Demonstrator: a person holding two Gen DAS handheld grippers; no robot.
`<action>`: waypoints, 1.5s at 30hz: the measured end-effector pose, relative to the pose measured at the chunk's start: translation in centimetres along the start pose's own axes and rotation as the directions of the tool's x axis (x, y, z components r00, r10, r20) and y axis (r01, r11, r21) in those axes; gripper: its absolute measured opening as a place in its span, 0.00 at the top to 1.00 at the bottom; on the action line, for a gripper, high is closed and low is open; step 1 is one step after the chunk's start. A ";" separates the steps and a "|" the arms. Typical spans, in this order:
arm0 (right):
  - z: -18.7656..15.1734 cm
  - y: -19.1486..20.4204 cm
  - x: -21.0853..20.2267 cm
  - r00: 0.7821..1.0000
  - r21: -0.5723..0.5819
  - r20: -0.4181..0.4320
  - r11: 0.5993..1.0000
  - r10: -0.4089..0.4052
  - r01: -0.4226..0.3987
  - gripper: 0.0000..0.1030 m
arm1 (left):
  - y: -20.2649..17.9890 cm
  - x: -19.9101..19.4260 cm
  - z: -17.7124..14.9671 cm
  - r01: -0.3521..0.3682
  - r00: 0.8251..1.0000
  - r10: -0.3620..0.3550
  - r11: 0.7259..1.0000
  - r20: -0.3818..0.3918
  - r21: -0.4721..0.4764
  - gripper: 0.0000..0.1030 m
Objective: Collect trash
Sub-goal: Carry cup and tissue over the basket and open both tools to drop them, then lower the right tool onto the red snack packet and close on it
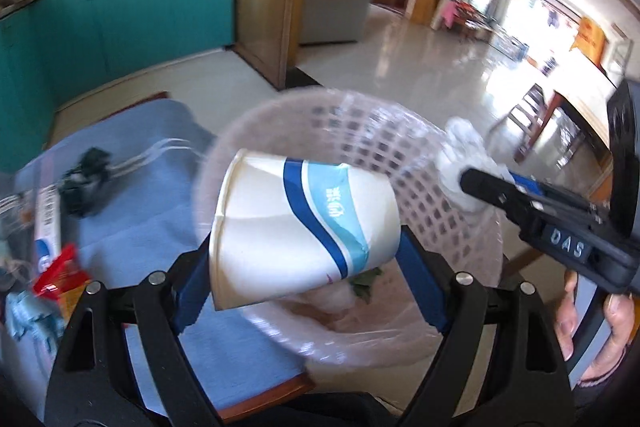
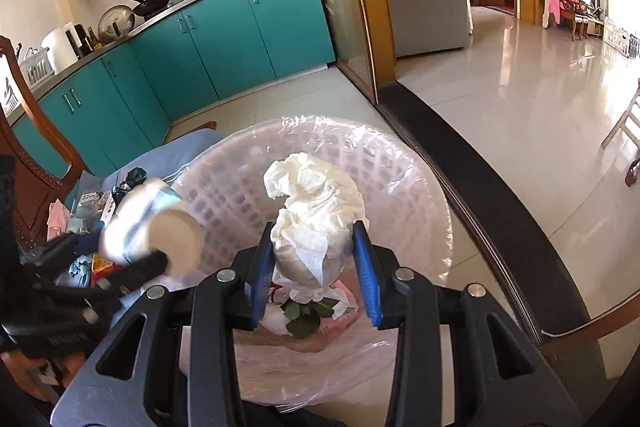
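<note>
The left claw [image 1: 304, 247] was closed on a crushed paper cup [image 1: 300, 227], held sideways over a pink mesh wastebasket [image 1: 452, 219] lined with a clear plastic bag. The right claw [image 2: 312, 259] was clamped on a crumpled white tissue wad [image 2: 312, 203], poised above the same basket's mouth. In the left wrist view the tissue sat at about two o'clock from the cup, near the basket's far rim. Green leaves [image 2: 304, 315] and more paper already lay at the bottom. The basket stood on a counter covered with a blue cloth [image 1: 132, 211]; other clutter, including a red packet [image 1: 56, 271], lay at nine o'clock from the basket. To drop both pieces cleanly, it seemed best to keep each claw over the basket's centre, not its rim, tilt the cup downward, and open one claw at a time so neither piece bounced onto the cloth. The right claw's body bore the raised letters "DAS"; the cup carried blue wave bands and pale characters too blurred to read.
</note>
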State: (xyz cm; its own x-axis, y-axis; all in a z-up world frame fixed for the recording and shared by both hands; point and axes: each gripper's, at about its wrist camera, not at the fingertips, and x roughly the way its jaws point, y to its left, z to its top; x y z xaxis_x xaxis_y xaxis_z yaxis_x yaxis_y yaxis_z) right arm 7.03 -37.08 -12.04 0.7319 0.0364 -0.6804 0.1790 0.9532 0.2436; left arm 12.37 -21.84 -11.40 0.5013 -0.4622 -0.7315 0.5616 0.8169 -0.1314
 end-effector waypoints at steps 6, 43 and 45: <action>0.2 0.8 0.7 1.000 -0.015 -0.015 1.000 -0.003 0.003 0.50 | 0.5 -0.2 -1.0 -0.031 1.000 0.031 0.999 -0.004 0.012 0.09; -3.9 32.4 16.2 0.933 -0.337 -0.332 0.905 0.143 -0.259 0.21 | 21.8 -16.4 -16.1 -0.426 0.896 0.436 0.783 -0.088 -0.453 0.05; -4.7 33.3 17.1 0.929 -0.354 -0.349 0.900 0.126 -0.255 0.21 | 21.9 -16.5 -16.2 -0.424 0.896 0.435 0.781 -0.088 -0.458 0.05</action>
State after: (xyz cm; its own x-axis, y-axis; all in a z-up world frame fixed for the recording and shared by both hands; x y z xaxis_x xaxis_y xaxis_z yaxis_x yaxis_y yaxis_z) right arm 22.46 -3.31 -18.84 0.4732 0.2589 -0.8421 -0.2588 0.9545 0.1480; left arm 5.74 9.29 -13.07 0.6356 -0.0286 -0.7715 -0.0750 0.9923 -0.0986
